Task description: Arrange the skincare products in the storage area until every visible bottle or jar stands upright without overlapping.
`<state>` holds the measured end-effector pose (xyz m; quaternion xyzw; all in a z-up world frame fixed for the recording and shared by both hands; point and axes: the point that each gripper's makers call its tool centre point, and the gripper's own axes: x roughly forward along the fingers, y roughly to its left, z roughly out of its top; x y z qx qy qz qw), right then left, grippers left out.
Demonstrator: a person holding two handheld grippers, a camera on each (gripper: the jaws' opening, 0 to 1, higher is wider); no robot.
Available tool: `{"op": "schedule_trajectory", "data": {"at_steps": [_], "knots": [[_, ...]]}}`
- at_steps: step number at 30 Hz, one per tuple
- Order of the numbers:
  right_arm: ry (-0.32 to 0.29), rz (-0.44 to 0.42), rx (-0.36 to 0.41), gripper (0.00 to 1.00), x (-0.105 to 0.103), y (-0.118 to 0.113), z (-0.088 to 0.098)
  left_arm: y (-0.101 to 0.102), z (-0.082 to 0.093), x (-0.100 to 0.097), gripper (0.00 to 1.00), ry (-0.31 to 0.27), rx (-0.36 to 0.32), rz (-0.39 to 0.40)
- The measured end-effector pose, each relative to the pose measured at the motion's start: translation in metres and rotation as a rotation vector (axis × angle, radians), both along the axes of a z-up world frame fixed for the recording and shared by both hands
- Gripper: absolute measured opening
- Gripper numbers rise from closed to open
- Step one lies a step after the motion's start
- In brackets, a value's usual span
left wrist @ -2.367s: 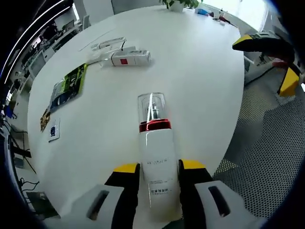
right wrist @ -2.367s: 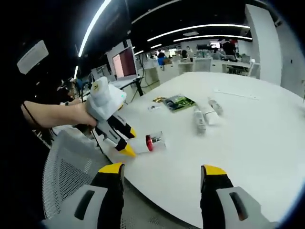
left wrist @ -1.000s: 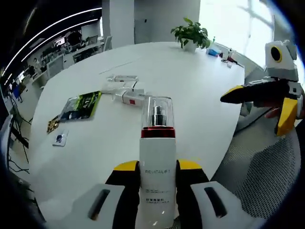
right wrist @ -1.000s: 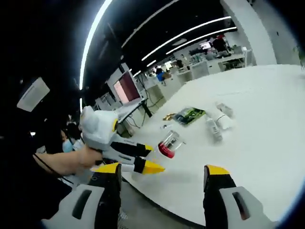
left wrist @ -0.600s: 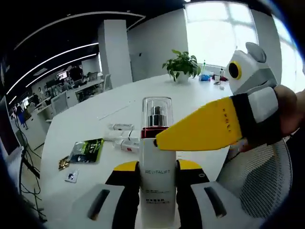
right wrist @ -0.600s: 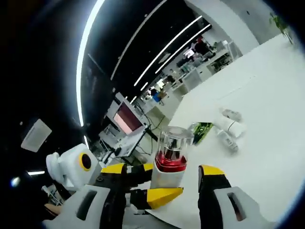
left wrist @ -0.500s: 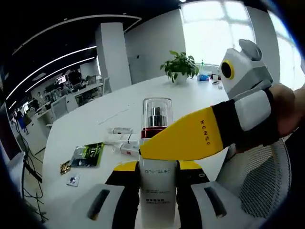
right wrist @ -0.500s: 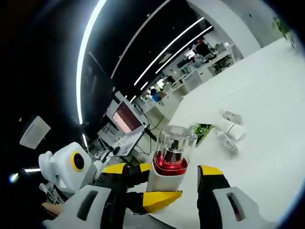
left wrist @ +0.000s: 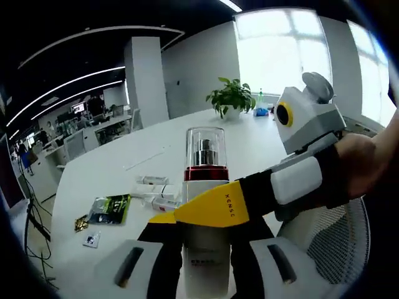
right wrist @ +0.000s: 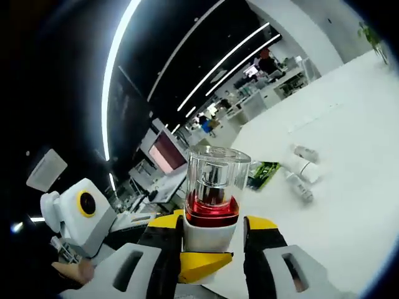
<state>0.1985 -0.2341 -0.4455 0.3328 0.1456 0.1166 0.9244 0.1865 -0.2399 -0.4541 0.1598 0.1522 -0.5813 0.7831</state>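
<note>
Bottle: I hold the pump bottle [left wrist: 204,205] in mid-air above the bench [left wrist: 112,174], clear of the surface, its long axis running 6 to 12 o'clock in both views, cap up.
Left tongs: my left tongs [left wrist: 204,240] pinch the bottle's white lower body from either side, at 6 o'clock in the left gripper view.
Right tongs: my right tongs [right wrist: 204,240] are drawn in around the bottle's shoulder just under the red collar, at 6 o'clock in the right gripper view; they appear to touch it, and I judge the grip as closing rather than settled. In the left gripper view they cross the bottle's body from 3 o'clock.
Key relation: both tongs sit on one upright bottle, left lower, right higher; the bench lies beyond and below, so setting it down calls for keeping that axis vertical.
Materials: clear, rigid cap [right wrist: 214,167] over a metal pump; glossy red band; smooth white plastic body, likely slippery.
Other products: white tubes and boxes [left wrist: 154,190] lie flat at 9 o'clock on the bench, near a green sachet [left wrist: 109,208].
Bench surface: matt white, round-edged.
</note>
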Motion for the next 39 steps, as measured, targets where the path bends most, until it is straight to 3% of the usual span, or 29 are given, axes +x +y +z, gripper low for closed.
{"op": "schedule_trajectory", "data": {"at_steps": [2,6,8,11,17,23,28,31,39], "knots": [[0.005,0.015,0.007,0.35,-0.001,0.004,0.0,0.0,0.0,-0.001,0.29,0.009,-0.005,-0.001],[-0.052,0.058,-0.073,0.34,-0.002,0.006,0.002,-0.001,0.001,-0.003,0.29,0.014,-0.009,-0.012],[-0.043,0.019,-0.086,0.24,-0.004,0.001,0.0,-0.002,0.002,-0.006,0.29,0.023,-0.017,-0.023],[-0.017,0.045,-0.063,0.22,-0.007,0.003,-0.003,-0.003,-0.003,-0.007,0.29,0.025,-0.007,-0.033],[-0.006,0.132,-0.153,0.2,-0.011,0.001,-0.01,-0.008,-0.014,-0.013,0.32,0.04,-0.013,-0.066],[-0.034,0.278,-0.334,0.2,-0.016,-0.003,-0.016,-0.01,-0.022,-0.023,0.33,0.025,0.009,-0.124],[-0.052,0.356,-0.468,0.2,-0.013,-0.017,-0.029,-0.008,-0.034,-0.03,0.39,0.066,0.021,-0.151],[-0.071,0.375,-0.495,0.2,-0.01,-0.027,-0.035,-0.007,-0.037,-0.029,0.45,0.077,0.021,-0.153],[-0.137,0.461,-0.555,0.2,-0.003,-0.048,-0.043,0.007,-0.053,-0.02,0.47,0.124,0.062,-0.126]]}}
